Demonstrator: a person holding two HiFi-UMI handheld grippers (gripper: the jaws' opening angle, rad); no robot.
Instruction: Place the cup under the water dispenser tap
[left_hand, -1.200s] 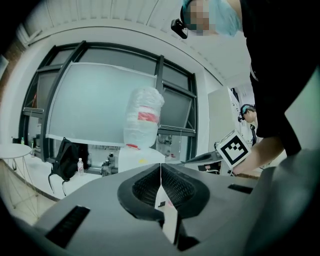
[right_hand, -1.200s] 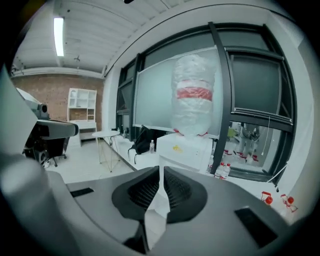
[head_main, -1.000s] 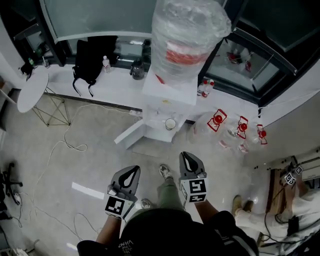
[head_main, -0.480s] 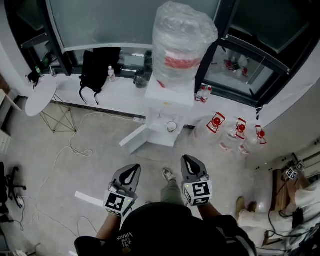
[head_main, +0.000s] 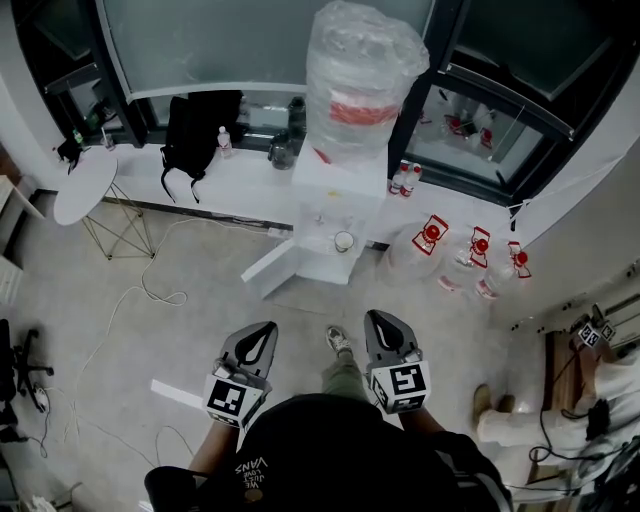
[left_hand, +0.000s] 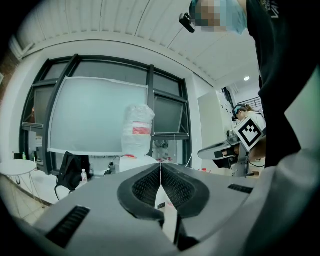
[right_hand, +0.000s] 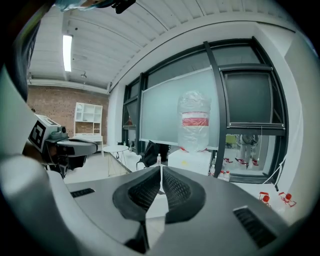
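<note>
Cup (head_main: 344, 241): there it sits, upright with its mouth up, in the front recess of the water dispenser (head_main: 340, 185), well apart from both grippers.
Dispenser: white body against the window ledge, and a big bottle (head_main: 360, 75) wrapped in clear plastic stands on top.
Door panel (head_main: 268, 272): white, angled out from the dispenser's base towards the left of the head view.
Spare jugs (head_main: 430, 240): clear with red caps, in a row on the floor just right of the dispenser.
Left gripper (head_main: 269, 327): level and facing the dispenser across the floor; its own view (left_hand: 161, 165) shows the tips clenched together with nothing in them.
Right gripper (head_main: 372, 315): beside the left and aimed the same way; its own view (right_hand: 161, 167) shows the jaws closing tip to tip, nothing between.
Backpack (head_main: 195, 125): black, on the ledge left of the dispenser.
Round table (head_main: 85, 185): white, far left.
</note>
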